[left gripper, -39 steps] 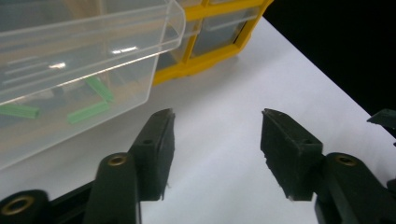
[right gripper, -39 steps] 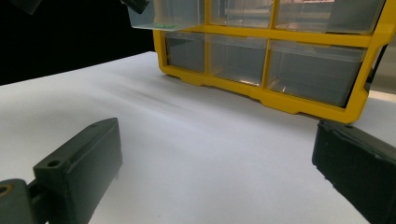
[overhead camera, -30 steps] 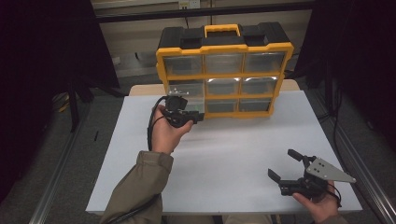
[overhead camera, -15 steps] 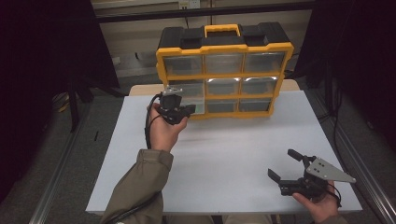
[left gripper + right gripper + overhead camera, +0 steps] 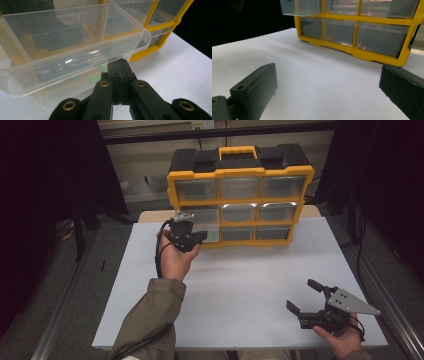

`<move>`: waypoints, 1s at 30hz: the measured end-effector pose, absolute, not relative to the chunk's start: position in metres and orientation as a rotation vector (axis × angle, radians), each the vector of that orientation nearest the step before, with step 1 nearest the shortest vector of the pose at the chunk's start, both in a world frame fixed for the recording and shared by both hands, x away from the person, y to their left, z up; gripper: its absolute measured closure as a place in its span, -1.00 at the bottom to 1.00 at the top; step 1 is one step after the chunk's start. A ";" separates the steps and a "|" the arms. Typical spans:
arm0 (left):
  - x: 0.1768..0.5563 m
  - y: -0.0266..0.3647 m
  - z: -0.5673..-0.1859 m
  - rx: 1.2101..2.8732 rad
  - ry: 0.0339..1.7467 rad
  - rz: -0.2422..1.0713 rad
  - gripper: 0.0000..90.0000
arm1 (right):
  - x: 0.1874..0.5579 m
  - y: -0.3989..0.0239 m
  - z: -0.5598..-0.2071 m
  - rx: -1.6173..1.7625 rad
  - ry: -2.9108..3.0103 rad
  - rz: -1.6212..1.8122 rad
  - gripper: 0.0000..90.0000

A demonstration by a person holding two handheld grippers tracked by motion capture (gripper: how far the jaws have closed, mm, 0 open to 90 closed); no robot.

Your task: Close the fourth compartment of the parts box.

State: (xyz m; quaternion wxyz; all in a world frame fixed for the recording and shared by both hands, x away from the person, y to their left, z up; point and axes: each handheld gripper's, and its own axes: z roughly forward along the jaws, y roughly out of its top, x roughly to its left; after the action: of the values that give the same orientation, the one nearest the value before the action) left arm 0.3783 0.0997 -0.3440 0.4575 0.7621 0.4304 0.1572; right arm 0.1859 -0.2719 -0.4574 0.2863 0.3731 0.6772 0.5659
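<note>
A yellow and black organizer (image 5: 240, 175) with clear drawers stands at the back of the white table (image 5: 250, 285). Its middle-left drawer (image 5: 206, 221) is pulled out. In the left gripper view this clear drawer (image 5: 75, 37) sits just above my left gripper (image 5: 121, 62), whose jaws are shut together, tips under the front lip. Nothing shows between them. Small green pieces (image 5: 96, 77) lie in the drawer. In the high view my left gripper (image 5: 197, 236) is at the organizer's left front. My right gripper (image 5: 303, 295) is open above the table's front right, holding nothing.
The right gripper view looks along the table between the open right gripper (image 5: 328, 75) jaws toward the organizer's bottom row (image 5: 352, 32) and the protruding drawer (image 5: 300, 7). A black cable (image 5: 160, 257) hangs from the left gripper. Dark floor surrounds the table.
My left gripper has shifted slightly up and left at the organizer's drawer. The right gripper has stayed where it was.
</note>
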 end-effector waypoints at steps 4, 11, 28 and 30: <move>0.380 0.100 -0.345 1.867 1.069 0.389 1.00 | 0.186 -0.271 -0.457 1.001 1.806 1.515 -0.97; 0.382 0.098 -0.345 1.874 1.069 0.395 1.00 | 0.186 -0.271 -0.457 1.005 1.806 1.515 -0.97; 0.386 0.095 -0.346 1.855 1.082 0.425 1.00 | 0.186 -0.273 -0.457 1.003 1.808 1.512 -0.97; 0.387 0.095 -0.346 1.850 1.084 0.424 1.00 | 0.185 -0.273 -0.457 1.003 1.807 1.512 -0.97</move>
State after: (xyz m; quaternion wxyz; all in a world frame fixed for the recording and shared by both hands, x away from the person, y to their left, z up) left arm 0.3867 0.0949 -0.3464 0.4601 0.7515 0.4403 0.1723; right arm 0.1855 -0.2725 -0.4573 0.2861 0.3752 0.6762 0.5658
